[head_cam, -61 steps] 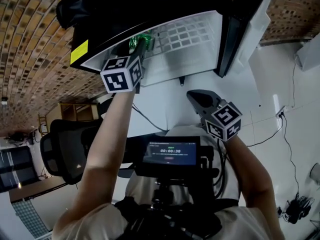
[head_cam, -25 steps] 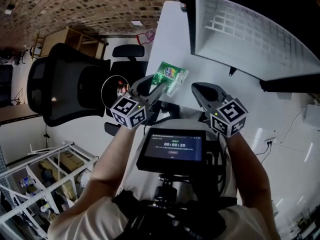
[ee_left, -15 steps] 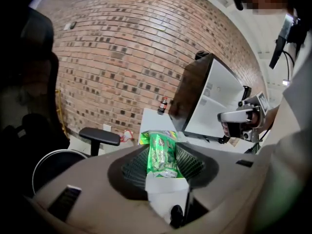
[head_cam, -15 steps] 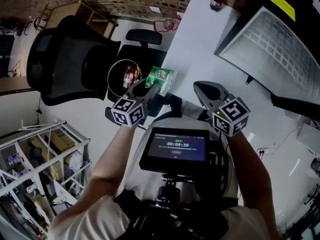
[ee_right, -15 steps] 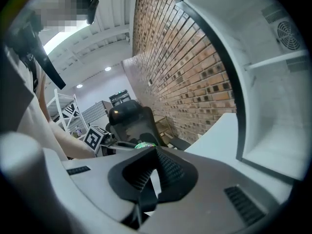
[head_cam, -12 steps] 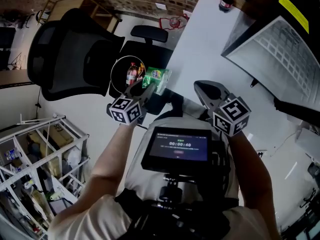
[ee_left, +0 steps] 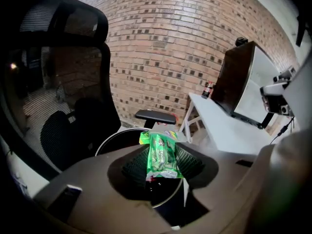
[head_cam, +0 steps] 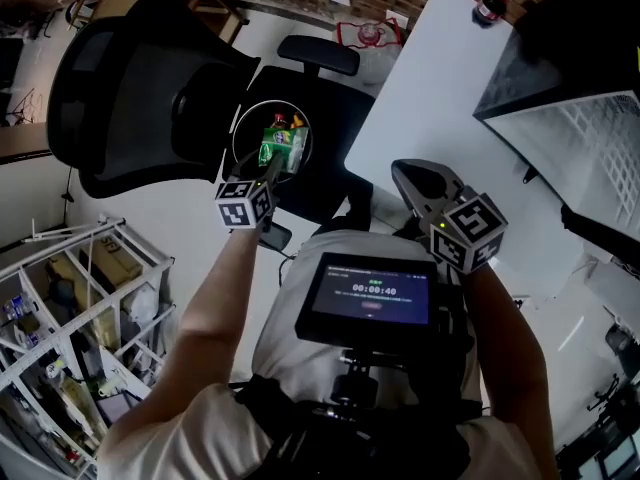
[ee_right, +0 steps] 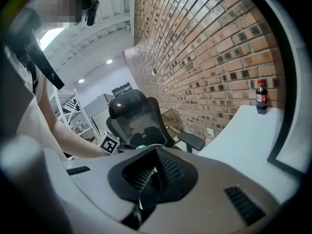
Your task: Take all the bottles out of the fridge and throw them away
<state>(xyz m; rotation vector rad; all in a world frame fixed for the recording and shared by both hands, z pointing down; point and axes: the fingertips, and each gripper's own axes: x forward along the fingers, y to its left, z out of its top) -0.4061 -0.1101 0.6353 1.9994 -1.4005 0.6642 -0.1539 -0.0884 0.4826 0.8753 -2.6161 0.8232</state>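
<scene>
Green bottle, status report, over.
Left gripper shut on green-labelled plastic bottle, above round black bin. Right gripper shut, empty. Nothing seen in the way.

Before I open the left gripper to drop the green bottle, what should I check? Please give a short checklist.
1. Left gripper holds the green bottle: ok.
2. Bottle above the bin opening: ok, as both views suggest.
3. Room left in the bin: cannot tell; something lies inside.
4. Right gripper shut, empty, away from the bin: ok.
5. Fridge emptied: cannot tell; little of its inside shows.
</scene>
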